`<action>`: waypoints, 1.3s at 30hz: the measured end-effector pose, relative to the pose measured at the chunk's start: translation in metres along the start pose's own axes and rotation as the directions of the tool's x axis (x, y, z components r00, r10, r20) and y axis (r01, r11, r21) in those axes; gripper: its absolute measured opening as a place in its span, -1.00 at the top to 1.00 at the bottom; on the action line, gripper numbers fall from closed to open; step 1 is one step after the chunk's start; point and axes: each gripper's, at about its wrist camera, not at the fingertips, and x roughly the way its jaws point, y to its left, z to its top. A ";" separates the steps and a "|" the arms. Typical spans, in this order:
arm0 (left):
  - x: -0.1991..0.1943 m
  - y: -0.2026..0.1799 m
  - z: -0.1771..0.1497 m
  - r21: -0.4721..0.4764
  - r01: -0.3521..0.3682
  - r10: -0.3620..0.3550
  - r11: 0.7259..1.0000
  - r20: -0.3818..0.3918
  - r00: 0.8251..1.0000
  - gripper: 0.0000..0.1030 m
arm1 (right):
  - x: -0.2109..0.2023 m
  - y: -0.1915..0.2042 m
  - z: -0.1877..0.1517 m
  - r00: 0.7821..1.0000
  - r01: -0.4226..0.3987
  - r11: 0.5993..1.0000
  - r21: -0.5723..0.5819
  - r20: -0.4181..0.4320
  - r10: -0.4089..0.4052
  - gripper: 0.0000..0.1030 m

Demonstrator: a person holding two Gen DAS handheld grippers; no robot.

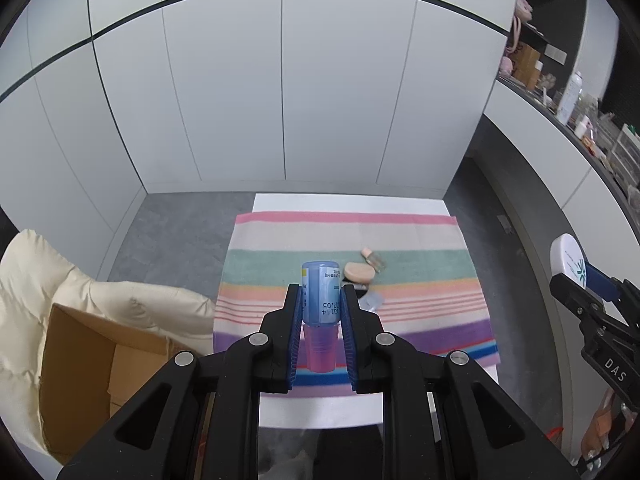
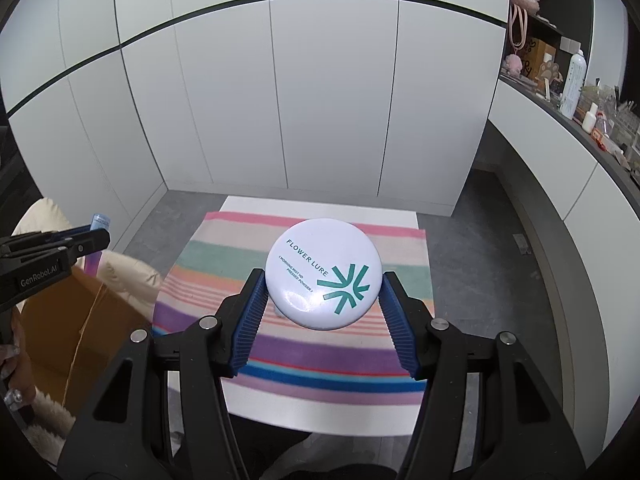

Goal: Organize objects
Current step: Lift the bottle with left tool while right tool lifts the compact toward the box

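Left gripper pinches a blue bottle (pink cap nearest) above the striped towel. Right gripper clamps a white compact over the towel's middle.

The bottle hides part of the small items mid-towel; shelf clutter is too small to identify.
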 end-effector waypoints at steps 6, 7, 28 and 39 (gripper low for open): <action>-0.022 -0.004 -0.028 0.025 0.009 -0.009 1.000 0.003 1.000 0.63 | -0.022 0.000 -0.028 0.999 -0.035 0.999 0.014 -0.016 0.035 -0.16; -0.024 -0.003 -0.032 0.027 0.014 -0.014 1.000 0.001 1.000 0.63 | -0.025 0.000 -0.032 0.999 -0.035 0.999 0.014 -0.018 0.035 -0.16; -0.069 0.018 -0.140 0.035 0.026 -0.024 0.999 -0.053 0.998 0.62 | -0.061 0.005 -0.137 0.991 -0.069 0.997 0.035 -0.116 0.073 -0.16; -0.077 0.032 -0.151 0.018 0.044 -0.043 0.999 -0.054 0.998 0.62 | -0.057 0.017 -0.152 0.987 -0.074 0.997 0.026 -0.138 0.077 -0.16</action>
